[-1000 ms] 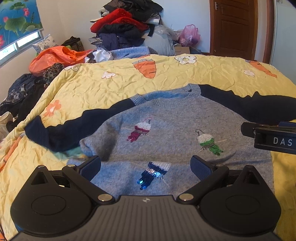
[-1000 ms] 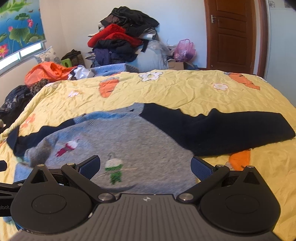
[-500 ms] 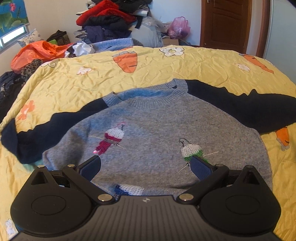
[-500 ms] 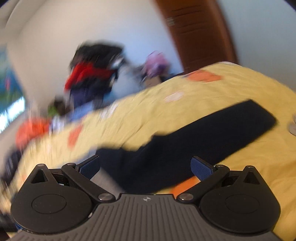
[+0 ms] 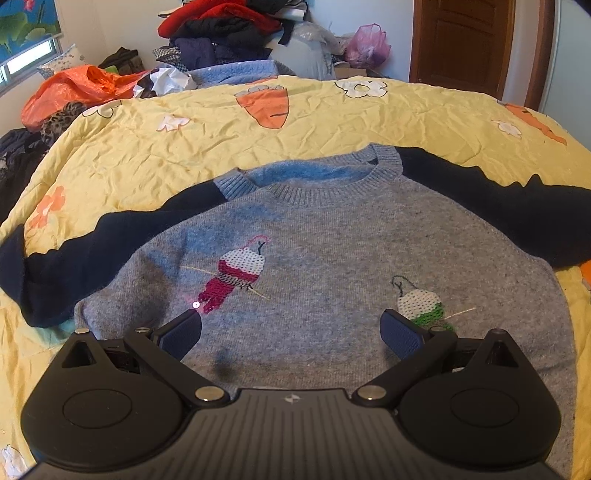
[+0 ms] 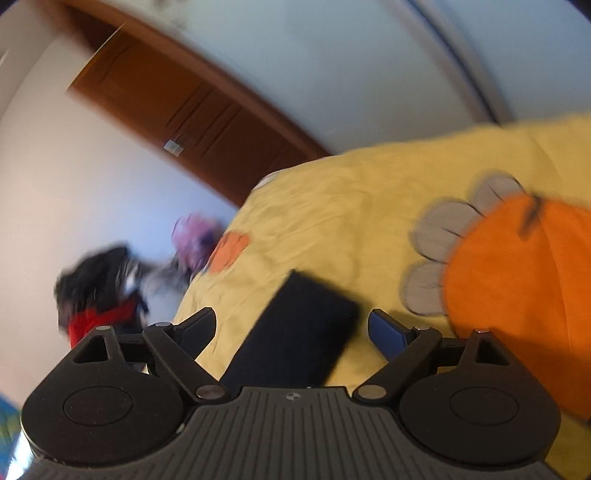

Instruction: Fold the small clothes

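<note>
Jaws of the left gripper [image 5: 291,330] stand wide apart and hold nothing, hanging over the lower front of the grey sweater [image 5: 332,266], which lies spread flat and face up on the yellow bedcover [image 5: 221,133], probably so that the body stays pinned in view while the sleeves are dealt with. The right gripper [image 6: 291,326] has just been narrowing its jaws, and the cuff end of the sweater's dark navy sleeve [image 6: 299,328] lies between them; the pads do not seem to press on it yet, so it looks like a reach for the first fold inward. Beyond the sweater the cover is bare apart from its carrot print [image 5: 267,105]. Farther off, a heap of clothes [image 5: 221,33] and an orange bag [image 5: 77,88] crowd the far edge, well clear of the work.
</note>
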`<state>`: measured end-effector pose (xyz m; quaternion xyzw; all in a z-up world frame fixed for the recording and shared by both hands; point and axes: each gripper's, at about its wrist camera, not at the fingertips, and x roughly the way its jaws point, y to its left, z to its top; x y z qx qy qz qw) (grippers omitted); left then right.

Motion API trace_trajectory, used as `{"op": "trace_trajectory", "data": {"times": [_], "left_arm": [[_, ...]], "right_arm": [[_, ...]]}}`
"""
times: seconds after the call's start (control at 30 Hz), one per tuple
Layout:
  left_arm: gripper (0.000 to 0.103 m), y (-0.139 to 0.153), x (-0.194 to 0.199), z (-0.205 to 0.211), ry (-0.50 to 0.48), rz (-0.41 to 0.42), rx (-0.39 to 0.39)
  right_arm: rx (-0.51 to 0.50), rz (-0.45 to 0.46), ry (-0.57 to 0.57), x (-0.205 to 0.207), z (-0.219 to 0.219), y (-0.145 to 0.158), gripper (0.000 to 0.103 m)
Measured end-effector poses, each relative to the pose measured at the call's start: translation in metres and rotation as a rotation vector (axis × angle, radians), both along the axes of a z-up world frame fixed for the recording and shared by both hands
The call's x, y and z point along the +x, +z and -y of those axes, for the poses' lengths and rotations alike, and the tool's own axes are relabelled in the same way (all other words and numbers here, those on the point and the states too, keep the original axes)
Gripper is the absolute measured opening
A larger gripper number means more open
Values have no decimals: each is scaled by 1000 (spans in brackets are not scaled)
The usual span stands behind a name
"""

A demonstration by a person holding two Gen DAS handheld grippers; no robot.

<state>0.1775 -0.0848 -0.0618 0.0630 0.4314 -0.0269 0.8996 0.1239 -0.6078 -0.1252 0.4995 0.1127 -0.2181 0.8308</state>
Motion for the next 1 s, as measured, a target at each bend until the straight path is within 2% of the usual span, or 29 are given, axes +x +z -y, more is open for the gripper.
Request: {"op": "trace_trajectory", "data": {"times": [0.1, 0.17, 0.2, 0.27, 0.3, 0.37, 0.43, 0.53, 0.6, 0.7, 0.8, 0.9, 1.0], "left_arm": [[103, 2, -4, -6, 2, 6, 13], [103, 4, -6, -11, 14, 11, 17], [103, 6, -7, -14, 21, 15, 15], [103, 10, -10, -19, 34, 26, 9], [103, 12, -12, -21, 37, 33, 5], [103, 16, -17, -25, 37, 52, -1], [103, 22, -22, -30, 31, 81, -24], [103, 35, -31, -46, 20, 142, -118], [103, 45, -35, -60, 24, 185, -194], [103, 57, -35, -84, 52, 228, -328], [103, 64, -32, -110, 94, 265, -457], [103, 64, -29, -131, 148, 297, -557], [103, 59, -24, -144, 176, 289, -638]], "right_arm": [[-52, -43, 21, 16, -4, -1, 84], [-52, -57, 47, 26, -2, -1, 77], [-45, -68, 49, 30, -1, -3, 64], [-2, -84, 43, 34, 4, -11, 17], [33, -77, 47, 33, 7, -17, 14], [60, -42, 46, 32, 11, -21, 13], [37, -38, 56, 31, 7, -13, 13], [-34, 29, 95, 30, -10, 17, 13], [-62, 97, 164, 34, -35, 41, 13], [-97, 181, 326, 54, -93, 72, 13], [-110, 226, 524, 85, -166, 86, 14], [-74, 218, 709, 118, -244, 76, 14], [-31, 149, 829, 141, -314, 48, 14]]}}
